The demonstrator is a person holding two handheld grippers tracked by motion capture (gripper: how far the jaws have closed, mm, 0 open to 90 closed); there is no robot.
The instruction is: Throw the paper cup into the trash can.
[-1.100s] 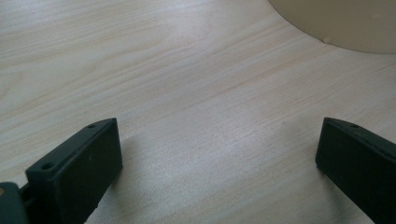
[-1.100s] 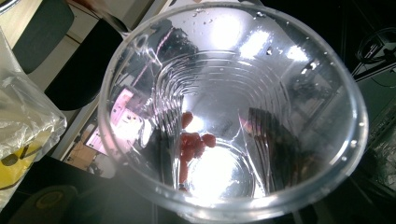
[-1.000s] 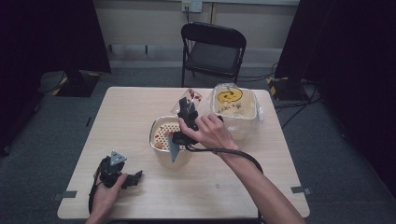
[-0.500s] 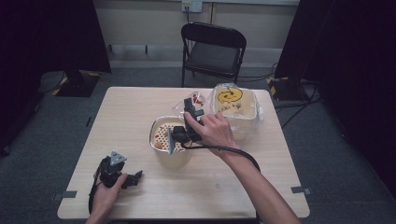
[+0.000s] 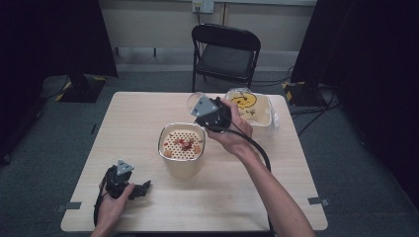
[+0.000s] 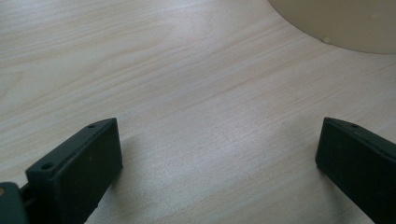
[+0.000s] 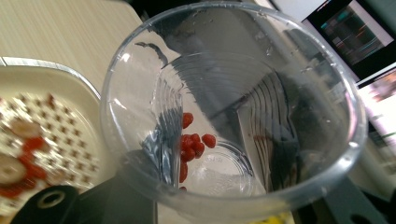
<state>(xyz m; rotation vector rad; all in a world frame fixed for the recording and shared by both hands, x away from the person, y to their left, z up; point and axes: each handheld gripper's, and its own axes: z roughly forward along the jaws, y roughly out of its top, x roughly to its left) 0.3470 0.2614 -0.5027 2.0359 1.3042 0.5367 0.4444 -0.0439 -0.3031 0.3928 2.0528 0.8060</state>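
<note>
My right gripper (image 5: 200, 106) is shut on a clear plastic cup (image 5: 192, 101), held in the air behind the beige strainer bowl (image 5: 168, 129). In the right gripper view the cup (image 7: 299, 93) lies between the jaws of my right gripper (image 7: 201, 207), with several small red berries (image 7: 194, 142) at its bottom. Red and orange bits lie on the bowl's perforated insert (image 5: 184, 143), also seen as the insert (image 7: 70, 121). My left gripper (image 5: 141, 188) rests on the table near the front left. Its jaws stand open on bare wood at left gripper (image 6: 215, 140).
A clear container with a yellow smiley lid (image 5: 247, 106) stands at the back right of the light wooden table (image 5: 276, 187). A black folding chair (image 5: 225, 49) is beyond the far edge. The bowl's beige base (image 6: 345, 23) lies ahead of my left gripper.
My right gripper has lifted the cup up and back from over the strainer bowl, tipping it more upright. The left hand has stayed put.
</note>
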